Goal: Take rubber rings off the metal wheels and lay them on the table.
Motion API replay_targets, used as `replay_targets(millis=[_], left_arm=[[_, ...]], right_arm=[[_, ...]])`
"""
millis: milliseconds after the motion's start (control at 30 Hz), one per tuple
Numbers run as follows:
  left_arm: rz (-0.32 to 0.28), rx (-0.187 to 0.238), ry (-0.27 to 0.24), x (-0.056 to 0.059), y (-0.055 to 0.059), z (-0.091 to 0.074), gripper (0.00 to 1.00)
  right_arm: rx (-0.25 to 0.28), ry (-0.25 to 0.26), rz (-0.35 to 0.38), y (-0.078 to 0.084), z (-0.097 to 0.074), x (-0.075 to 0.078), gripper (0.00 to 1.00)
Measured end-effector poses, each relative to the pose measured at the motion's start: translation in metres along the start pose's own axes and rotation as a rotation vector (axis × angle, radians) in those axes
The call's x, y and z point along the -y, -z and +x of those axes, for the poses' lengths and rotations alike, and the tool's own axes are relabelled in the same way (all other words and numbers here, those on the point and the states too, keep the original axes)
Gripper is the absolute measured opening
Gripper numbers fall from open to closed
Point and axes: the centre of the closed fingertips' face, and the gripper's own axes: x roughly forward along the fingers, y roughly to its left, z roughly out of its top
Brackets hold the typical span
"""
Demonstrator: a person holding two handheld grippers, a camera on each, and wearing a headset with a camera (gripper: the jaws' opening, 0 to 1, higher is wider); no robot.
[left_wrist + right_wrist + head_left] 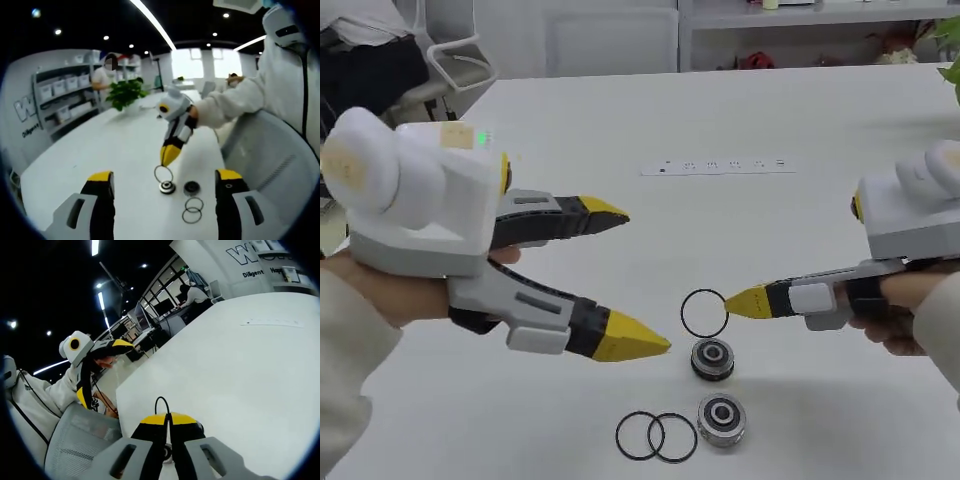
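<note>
My right gripper (735, 301) is shut on the right edge of a thin black rubber ring (704, 313), which hangs just above a metal wheel (712, 358) with a dark rim. A second wheel (722, 418) with a bare silver rim lies nearer me. Two more loose rings (656, 437) overlap on the table to its left. My left gripper (625, 276) is open and held above the table, left of the wheels, with nothing in it. In the left gripper view, the held ring (163, 173) stands over the wheels (167, 187). In the right gripper view, the ring (160, 403) sticks up from the shut tips (167, 418).
A white power strip (720, 165) lies flat at the table's (800, 120) far middle. An office chair (450, 50) stands beyond the far left corner and a green plant (950, 45) at the far right. A person (107, 75) stands by shelves.
</note>
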Motion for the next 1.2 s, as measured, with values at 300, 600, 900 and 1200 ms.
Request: replay_targets(millis=[300,600,900,1200], left_arm=[[-0.020,0.012,-0.073,0.003,0.005,-0.038,0.93],[-0.069,0.017,-0.118,0.013,0.021,-0.058,1.00],[-0.125,0.021,-0.152,0.021,0.038,-0.067,1.00],[-0.178,-0.026,-0.145,0.037,0.065,-0.066,1.00]], right_arm=[[-0.015,-0.033,-0.030,-0.001,0.006,-0.016,0.00],[-0.050,-0.063,-0.056,0.004,0.016,-0.030,0.00],[-0.092,-0.084,-0.072,0.013,0.024,-0.038,0.00],[-0.139,-0.099,-0.082,0.026,0.033,-0.044,0.00]])
